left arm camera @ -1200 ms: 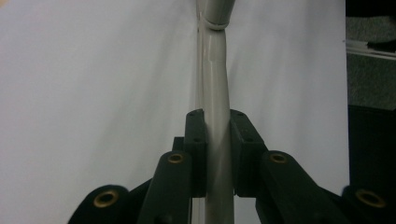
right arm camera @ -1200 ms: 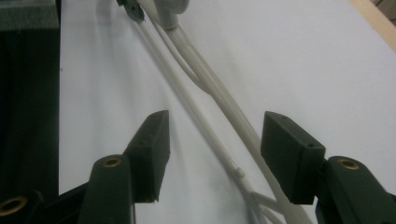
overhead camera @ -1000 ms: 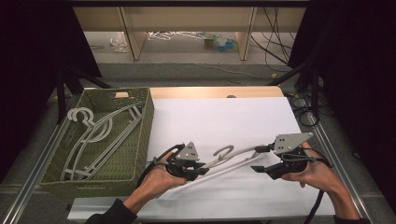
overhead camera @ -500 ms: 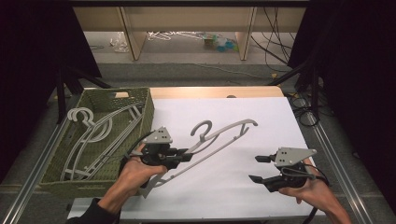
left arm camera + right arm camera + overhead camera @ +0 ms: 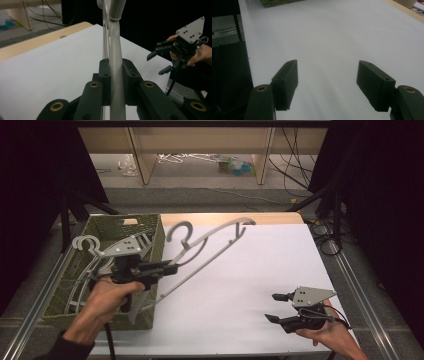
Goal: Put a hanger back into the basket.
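Grey plastic hanger [image 5: 210, 245] rides above the table's [image 5: 240, 290] left edge, clamped in the left gripper [image 5: 170, 268] beside the green basket [image 5: 150, 227]; the right gripper [image 5: 274, 307] rests apart, jaws open and empty. From the left gripper view, the hanger [image 5: 115, 62] sits pinched tight between both pads; keep that squeeze and lower it flat onto the other hangers. From the right gripper view, the spread jaws show bare white table [image 5: 332, 37]; keep them clear.
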The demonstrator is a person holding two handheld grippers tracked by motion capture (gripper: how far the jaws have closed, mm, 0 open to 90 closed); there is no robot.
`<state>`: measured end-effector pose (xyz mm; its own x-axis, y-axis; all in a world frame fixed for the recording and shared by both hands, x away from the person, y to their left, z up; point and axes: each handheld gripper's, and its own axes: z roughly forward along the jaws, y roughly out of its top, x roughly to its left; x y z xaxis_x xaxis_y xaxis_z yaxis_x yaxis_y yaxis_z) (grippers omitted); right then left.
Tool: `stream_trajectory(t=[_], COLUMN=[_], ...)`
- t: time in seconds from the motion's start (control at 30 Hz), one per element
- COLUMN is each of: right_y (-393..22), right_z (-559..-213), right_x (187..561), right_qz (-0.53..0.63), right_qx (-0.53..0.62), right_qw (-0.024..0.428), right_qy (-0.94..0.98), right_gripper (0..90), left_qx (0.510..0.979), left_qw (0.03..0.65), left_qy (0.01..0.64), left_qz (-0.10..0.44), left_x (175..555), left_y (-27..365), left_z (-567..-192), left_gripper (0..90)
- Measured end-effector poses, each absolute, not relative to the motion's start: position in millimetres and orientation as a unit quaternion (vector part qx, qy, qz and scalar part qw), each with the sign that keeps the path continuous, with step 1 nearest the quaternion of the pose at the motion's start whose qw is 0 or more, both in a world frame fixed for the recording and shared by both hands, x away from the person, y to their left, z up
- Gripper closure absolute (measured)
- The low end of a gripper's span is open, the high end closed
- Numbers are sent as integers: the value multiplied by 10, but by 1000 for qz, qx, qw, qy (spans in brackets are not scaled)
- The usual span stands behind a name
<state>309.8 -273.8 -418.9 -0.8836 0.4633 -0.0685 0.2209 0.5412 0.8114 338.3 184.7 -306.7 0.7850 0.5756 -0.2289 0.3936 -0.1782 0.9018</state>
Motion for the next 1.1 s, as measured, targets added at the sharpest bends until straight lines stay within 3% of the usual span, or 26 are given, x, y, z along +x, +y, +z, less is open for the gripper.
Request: stream_trajectory(t=[0.27,0.6,1.1], right_y=[-2809,-2822,-2806], right_z=[-4160,-4189,-4215], right_x=[3103,3083,3086], right_qz=[446,461,449], right_qx=[210,222,220], right_qw=[151,153,143], right_qy=[857,846,854], right_gripper=[317,297,295], left_qx=[748,720,711], left_qw=[548,539,521], left_qy=[351,403,427], left_qz=[131,170,202], left_x=[3459,3700,3724], left_y=[2338,2910,3434], left_z=[-2908,-3038,-3315], left_gripper=[790,790,790])
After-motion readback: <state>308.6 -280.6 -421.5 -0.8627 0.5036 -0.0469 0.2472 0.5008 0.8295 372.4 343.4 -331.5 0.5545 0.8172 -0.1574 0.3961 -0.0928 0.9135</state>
